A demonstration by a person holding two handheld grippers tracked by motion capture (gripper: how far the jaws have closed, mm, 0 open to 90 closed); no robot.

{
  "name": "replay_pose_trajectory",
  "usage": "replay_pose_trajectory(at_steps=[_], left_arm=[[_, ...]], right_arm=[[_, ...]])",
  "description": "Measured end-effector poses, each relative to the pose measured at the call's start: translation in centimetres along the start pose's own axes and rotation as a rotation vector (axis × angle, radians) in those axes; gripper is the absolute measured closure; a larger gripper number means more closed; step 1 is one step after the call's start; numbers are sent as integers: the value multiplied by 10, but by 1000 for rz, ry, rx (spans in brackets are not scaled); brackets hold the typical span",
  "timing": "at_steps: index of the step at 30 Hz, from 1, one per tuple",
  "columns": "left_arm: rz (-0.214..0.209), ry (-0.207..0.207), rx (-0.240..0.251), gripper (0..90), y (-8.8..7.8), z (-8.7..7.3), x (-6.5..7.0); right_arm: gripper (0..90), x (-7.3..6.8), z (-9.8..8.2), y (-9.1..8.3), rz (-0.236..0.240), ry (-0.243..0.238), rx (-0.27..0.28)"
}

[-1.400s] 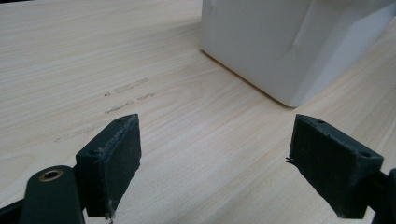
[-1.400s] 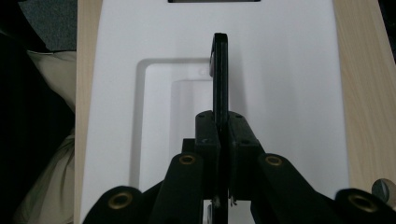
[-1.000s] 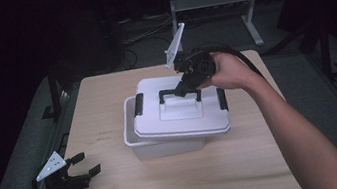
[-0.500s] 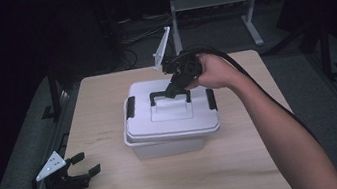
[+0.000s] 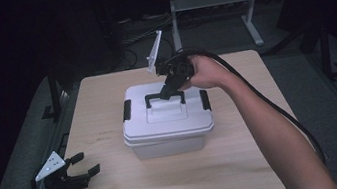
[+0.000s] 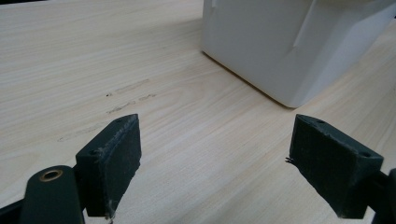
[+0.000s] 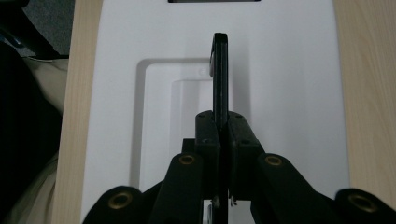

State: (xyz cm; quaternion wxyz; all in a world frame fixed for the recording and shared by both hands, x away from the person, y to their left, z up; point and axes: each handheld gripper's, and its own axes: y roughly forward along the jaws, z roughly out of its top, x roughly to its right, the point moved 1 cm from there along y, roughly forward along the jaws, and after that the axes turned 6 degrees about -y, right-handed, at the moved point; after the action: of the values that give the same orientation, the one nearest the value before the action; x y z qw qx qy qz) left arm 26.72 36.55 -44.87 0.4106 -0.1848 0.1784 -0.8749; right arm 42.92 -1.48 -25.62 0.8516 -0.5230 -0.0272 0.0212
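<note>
Leftward and toward me goes the white lidded plastic box (image 5: 168, 120) since a second ago.
My right gripper (image 5: 169, 88) clamps its black carrying handle (image 7: 220, 70) mid-table; my left gripper (image 5: 78, 171) waits open at seven o'clock.

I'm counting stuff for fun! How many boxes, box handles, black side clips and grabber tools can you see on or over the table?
White box: 1
Black handle: 1
Black side clips: 2
Grabber tools: 2, the left gripper and the right gripper
Total: 6
</note>
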Motion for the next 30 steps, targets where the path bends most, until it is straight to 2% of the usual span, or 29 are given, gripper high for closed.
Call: replay_pose_trajectory(at_steps=[15,21,30], left_arm=[[8,-6,7,160,-4,-1,-3],[11,-10,10,160,-5,-1,-4],[7,-8,10,160,-4,-1,-3]], right_arm=[[845,11,5,20,36,-5,-23],[844,14,4,24,46,-7,-34],[843,14,2,26,55,-7,-22]])
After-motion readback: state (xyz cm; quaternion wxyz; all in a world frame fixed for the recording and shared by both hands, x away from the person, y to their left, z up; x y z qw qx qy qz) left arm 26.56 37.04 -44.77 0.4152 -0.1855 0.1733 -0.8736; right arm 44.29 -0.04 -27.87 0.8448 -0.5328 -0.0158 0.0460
